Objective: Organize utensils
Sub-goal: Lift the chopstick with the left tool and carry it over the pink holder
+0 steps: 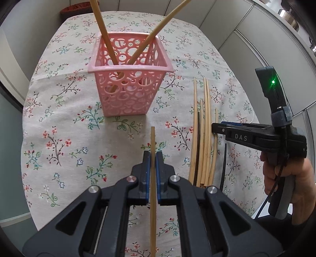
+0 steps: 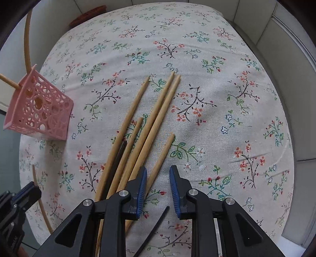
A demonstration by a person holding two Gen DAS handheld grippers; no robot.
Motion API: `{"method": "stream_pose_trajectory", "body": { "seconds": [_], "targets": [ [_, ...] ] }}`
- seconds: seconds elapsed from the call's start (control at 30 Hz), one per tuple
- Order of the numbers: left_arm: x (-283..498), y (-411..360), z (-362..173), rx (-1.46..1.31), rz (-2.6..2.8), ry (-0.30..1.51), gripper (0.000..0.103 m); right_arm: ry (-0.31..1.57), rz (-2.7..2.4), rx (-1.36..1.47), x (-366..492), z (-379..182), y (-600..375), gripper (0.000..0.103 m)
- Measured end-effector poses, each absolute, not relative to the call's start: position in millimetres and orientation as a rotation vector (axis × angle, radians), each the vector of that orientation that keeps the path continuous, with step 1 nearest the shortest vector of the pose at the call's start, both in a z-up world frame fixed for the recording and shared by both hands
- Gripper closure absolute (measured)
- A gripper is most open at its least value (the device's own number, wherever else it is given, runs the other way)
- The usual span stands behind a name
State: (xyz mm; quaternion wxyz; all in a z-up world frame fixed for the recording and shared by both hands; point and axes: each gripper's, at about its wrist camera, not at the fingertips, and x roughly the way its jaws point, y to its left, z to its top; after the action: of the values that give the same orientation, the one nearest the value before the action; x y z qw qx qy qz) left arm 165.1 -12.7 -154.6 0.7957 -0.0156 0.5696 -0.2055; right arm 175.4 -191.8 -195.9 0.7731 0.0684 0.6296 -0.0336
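A pink lattice basket (image 1: 128, 87) stands on the floral tablecloth with two wooden chopsticks (image 1: 102, 35) leaning in it; it also shows in the right wrist view (image 2: 39, 112) at the left. My left gripper (image 1: 153, 158) is shut on a wooden chopstick (image 1: 152, 187), held above the cloth in front of the basket. Several wooden chopsticks (image 2: 150, 122) and a dark one (image 2: 116, 164) lie in a loose pile, also seen in the left wrist view (image 1: 204, 134). My right gripper (image 2: 158, 178) is open over the near end of the pile. A thin black chopstick (image 2: 154, 229) lies beneath it.
The floral tablecloth (image 2: 227, 98) covers the table. Grey cabinet panels (image 1: 246, 39) stand to the right and behind. A reddish-brown object (image 1: 73, 10) sits beyond the far edge. The right gripper's body and hand (image 1: 276, 142) show in the left wrist view.
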Motion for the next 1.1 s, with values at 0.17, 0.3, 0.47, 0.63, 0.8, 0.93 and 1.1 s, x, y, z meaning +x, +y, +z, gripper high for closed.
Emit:
{"method": "stream_pose_trajectory", "body": {
  "seconds": [0.17, 0.3, 0.47, 0.63, 0.8, 0.93, 1.1],
  "targets": [
    [163.4, -13.1, -154.8, -0.038, -0.431, 1.219, 0.097, 1.333, -0.103, 0.179, 177.4, -196.2, -187.2, 0.092],
    [158.6, -5.2, -148.0, -0.035, -0.43, 1.205, 0.097, 1.298, -0.068, 0.302, 178.6, -196.1, -200.1, 0.096],
    [157.0, -2.0, -136.3, -0.054, -0.439, 1.176, 0.097, 1.269, -0.013, 0.432, 169.3, -184.5, -221.9, 0.097],
    [150.0, 2.1, -113.7, -0.061, -0.449, 1.11, 0.097, 1.177, 0.063, 0.443, 154.0, -148.1, -222.9, 0.097],
    [139.3, 6.9, -85.6, -0.064, -0.461, 1.021, 0.097, 1.051, 0.142, 0.345, 123.4, -98.2, -208.3, 0.097],
    [131.3, 10.6, -63.3, -0.062, -0.468, 0.944, 0.097, 0.956, 0.2, 0.313, 101.0, -64.8, -202.5, 0.097],
    [121.3, 11.4, -37.9, -0.037, -0.477, 0.844, 0.097, 0.833, 0.229, 0.274, 82.4, -25.0, -195.0, 0.097]
  ]
}}
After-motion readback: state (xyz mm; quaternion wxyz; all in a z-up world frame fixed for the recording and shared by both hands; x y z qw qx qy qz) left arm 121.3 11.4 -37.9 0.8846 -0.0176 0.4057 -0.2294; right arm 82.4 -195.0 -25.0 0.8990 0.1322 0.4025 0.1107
